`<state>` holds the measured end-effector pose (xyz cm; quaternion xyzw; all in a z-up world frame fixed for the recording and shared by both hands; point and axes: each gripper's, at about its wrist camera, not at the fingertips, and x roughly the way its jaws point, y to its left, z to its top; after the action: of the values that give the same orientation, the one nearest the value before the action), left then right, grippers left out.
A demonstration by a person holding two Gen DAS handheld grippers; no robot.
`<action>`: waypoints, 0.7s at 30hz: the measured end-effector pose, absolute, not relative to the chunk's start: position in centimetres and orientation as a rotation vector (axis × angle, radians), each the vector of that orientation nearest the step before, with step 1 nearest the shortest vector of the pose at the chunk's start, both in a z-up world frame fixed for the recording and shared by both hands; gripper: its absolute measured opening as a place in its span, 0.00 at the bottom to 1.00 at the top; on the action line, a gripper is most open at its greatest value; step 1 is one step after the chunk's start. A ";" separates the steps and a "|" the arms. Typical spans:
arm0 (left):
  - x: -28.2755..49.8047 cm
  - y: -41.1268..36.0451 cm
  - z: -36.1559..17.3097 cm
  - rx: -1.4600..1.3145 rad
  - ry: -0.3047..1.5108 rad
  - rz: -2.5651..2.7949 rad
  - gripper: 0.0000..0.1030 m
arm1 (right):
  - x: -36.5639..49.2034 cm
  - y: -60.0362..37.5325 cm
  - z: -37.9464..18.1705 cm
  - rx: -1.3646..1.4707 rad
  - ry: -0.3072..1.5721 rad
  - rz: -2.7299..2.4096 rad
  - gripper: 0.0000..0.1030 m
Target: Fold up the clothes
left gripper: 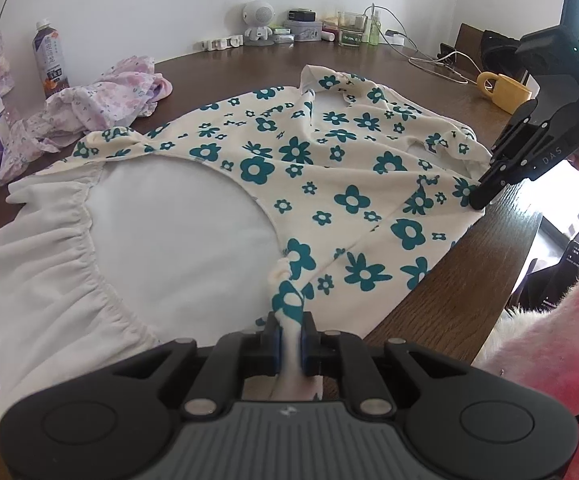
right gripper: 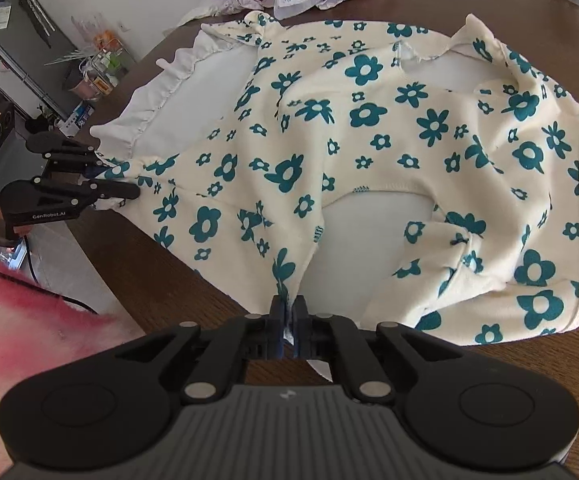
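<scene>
Clamped at six o'clock, the left hand-held gripper (left gripper: 289, 340) pinches a bunched edge of the cream flowered garment (left gripper: 329, 168), which lies spread on the brown surface (left gripper: 469, 240). At three o'clock, the right hand-held gripper (left gripper: 479, 198) is clenched on another edge. Lilac clothes (left gripper: 101, 100) sit at ten o'clock.

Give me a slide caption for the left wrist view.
Left claw and right claw each pinch an edge of the flowered garment spread on the table.
</scene>
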<state>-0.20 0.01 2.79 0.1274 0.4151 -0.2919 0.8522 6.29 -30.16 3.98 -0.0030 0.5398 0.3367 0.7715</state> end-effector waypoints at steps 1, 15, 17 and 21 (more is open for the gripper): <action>-0.1 0.1 2.9 0.265 0.868 -0.606 0.15 | 6.3 -30.1 4.4 0.007 1.153 0.729 0.07; 0.1 -3.2 2.8 0.299 0.740 -0.539 0.46 | 11.2 -31.8 4.1 -0.085 0.922 0.237 0.17; 0.1 -2.9 1.9 0.299 0.753 -0.533 0.45 | 11.6 -32.1 3.4 -0.097 0.941 0.230 0.02; 0.2 -1.9 1.5 0.245 0.759 -0.543 0.44 | 11.7 -32.7 3.5 -0.126 0.950 0.190 0.02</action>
<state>0.23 -1.89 1.50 0.1177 0.3651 -0.2611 0.8858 11.71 -32.74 3.48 -0.0607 0.4565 0.0912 0.8830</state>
